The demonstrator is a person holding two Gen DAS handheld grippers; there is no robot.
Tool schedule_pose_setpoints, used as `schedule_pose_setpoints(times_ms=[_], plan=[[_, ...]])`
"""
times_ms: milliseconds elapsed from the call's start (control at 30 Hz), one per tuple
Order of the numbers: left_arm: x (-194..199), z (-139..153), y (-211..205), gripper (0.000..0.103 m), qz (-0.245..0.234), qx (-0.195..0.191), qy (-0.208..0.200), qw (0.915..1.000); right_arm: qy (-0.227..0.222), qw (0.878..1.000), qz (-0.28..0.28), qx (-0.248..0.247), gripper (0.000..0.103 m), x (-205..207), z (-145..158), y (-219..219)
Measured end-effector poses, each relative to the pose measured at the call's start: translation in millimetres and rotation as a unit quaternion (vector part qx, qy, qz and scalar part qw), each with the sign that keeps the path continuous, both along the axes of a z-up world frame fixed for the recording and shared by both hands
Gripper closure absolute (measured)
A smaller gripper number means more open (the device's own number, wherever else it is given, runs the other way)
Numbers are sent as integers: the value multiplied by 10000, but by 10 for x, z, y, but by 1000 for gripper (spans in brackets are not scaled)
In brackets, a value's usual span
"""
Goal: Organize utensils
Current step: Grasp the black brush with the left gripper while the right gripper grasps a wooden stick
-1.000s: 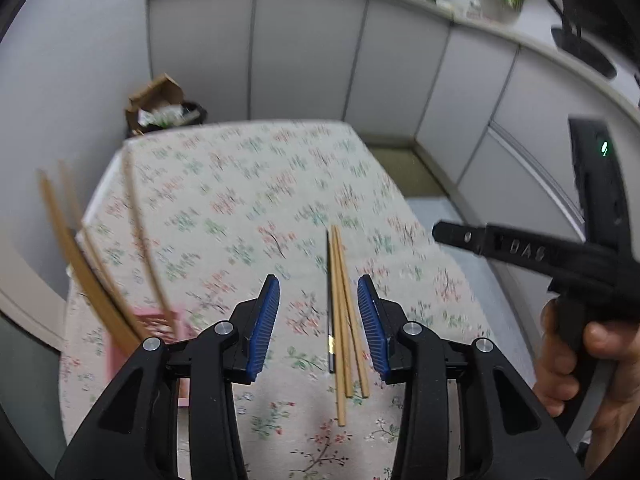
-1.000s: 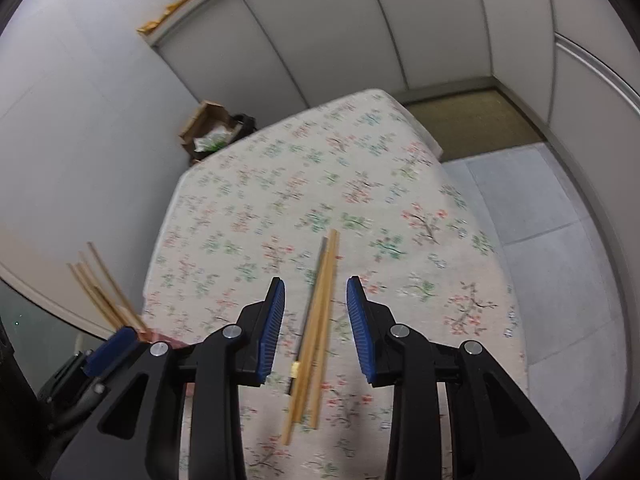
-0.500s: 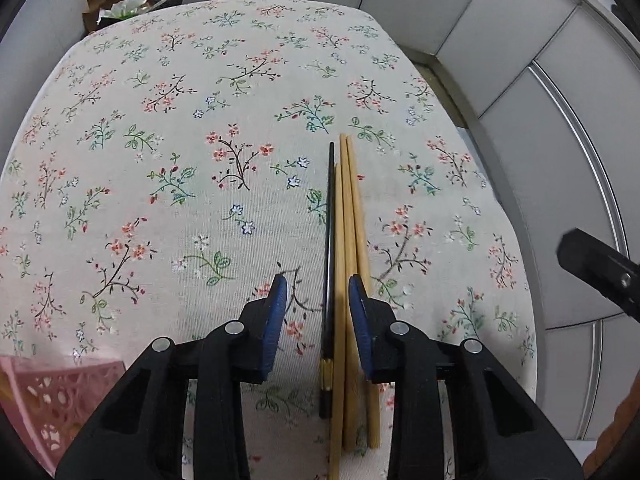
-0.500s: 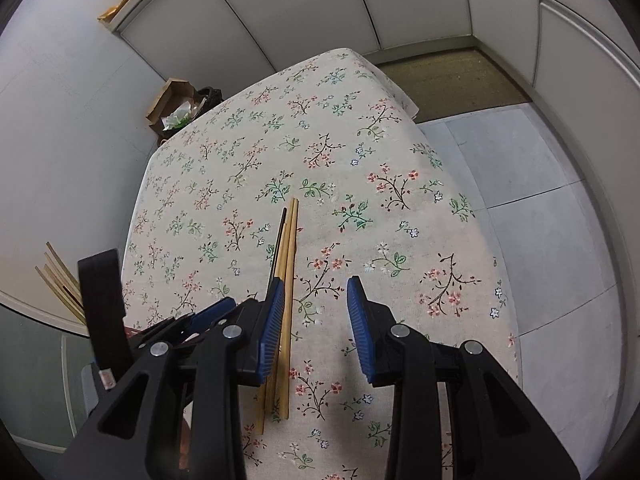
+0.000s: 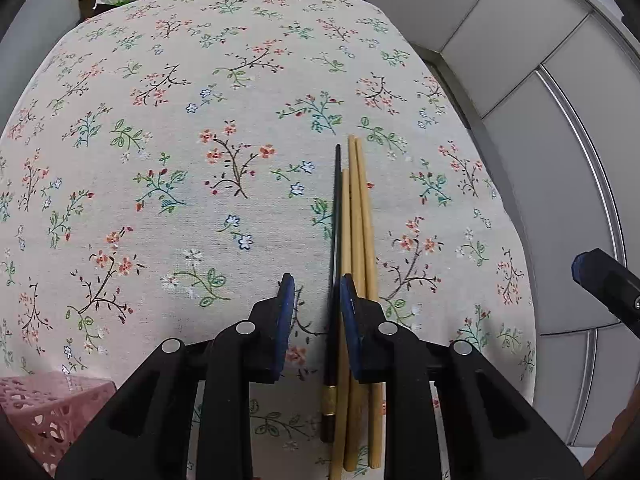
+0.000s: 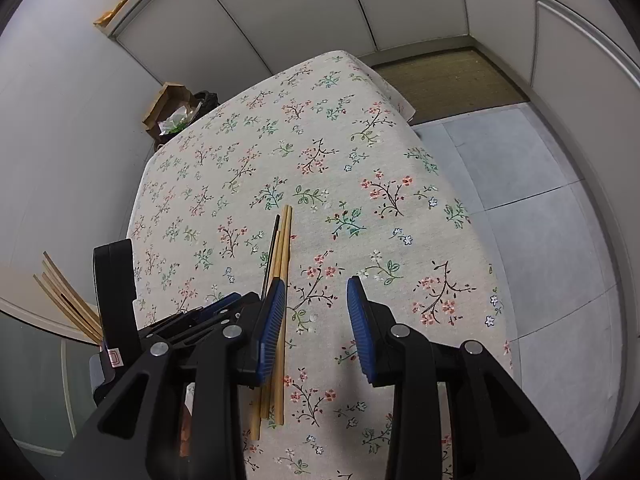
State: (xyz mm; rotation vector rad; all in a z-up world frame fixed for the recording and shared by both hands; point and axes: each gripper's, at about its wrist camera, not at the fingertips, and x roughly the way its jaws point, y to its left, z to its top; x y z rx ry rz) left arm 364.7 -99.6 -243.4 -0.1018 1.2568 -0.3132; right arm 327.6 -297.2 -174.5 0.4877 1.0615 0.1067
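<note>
One black chopstick point(image 5: 337, 216) with a gold band and three wooden chopsticks point(image 5: 358, 220) lie side by side on the floral tablecloth point(image 5: 180, 160). My left gripper point(image 5: 316, 300) points steeply down over them and its jaws are closing. The black chopstick lies between the jaws, against the right pad, with a gap to the left pad. The wooden ones run under the right finger. My right gripper point(image 6: 316, 304) hovers open just right of the wooden chopsticks point(image 6: 285, 240), with only cloth between its fingers. The left gripper point(image 6: 236, 304) shows low at its left.
A pink perforated basket point(image 5: 40, 408) sits at the table's near left corner. Several wooden sticks point(image 6: 68, 300) stand left of the table. A cardboard box point(image 6: 172, 108) with rubbish is on the floor beyond the far edge. Grey floor tiles point(image 6: 540, 220) lie to the right.
My left gripper has sunk toward the chopsticks and tipped further down, and its jaws have narrowed around the black one. The right gripper has hardly moved.
</note>
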Motion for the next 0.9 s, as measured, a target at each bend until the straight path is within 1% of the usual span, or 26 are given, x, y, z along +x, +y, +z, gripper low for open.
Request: schedule_pose_setpoints(times_ms=[67,200,233,267,333,400,500,633,733,800,900], plan=[[-14,-67,-39,89,-89,15,61,9999,4,10000,34,-5,69,4,-4,21],[-26,-123,-168,89,-293,229,-48,9993,-4,10000,79,-45,69,7,-3,48],[-23,-144,-193,90,-324,292,-54,9990,1,10000,76,-53,69,10,-7,53],[-33,-154,-225,95,-352,471,-119,9982,17,10000,72,-61,69,12,-14,56],[-57,-166,-246,95,-420,571,-168,9973,43,9999,76,-61,69,17,-32,69],[-74,-165,-236,98,-416,578,-153,9973,64,9999,116,-95,69,31,-49,98],[-115,-151,-168,98,-276,497,-126,9983,136,9996,207,-153,69,74,-109,141],[-203,113,-38,98,-169,239,-404,9988,336,9985,410,-106,72,175,-266,247],[-362,385,48,98,-143,133,-774,9968,493,9963,696,-49,78,270,-413,401],[-496,583,85,98,-148,276,-1103,9934,605,9947,826,14,80,326,-515,497],[-695,828,147,98,-128,487,-1479,9877,815,9922,932,-111,83,392,-689,642]])
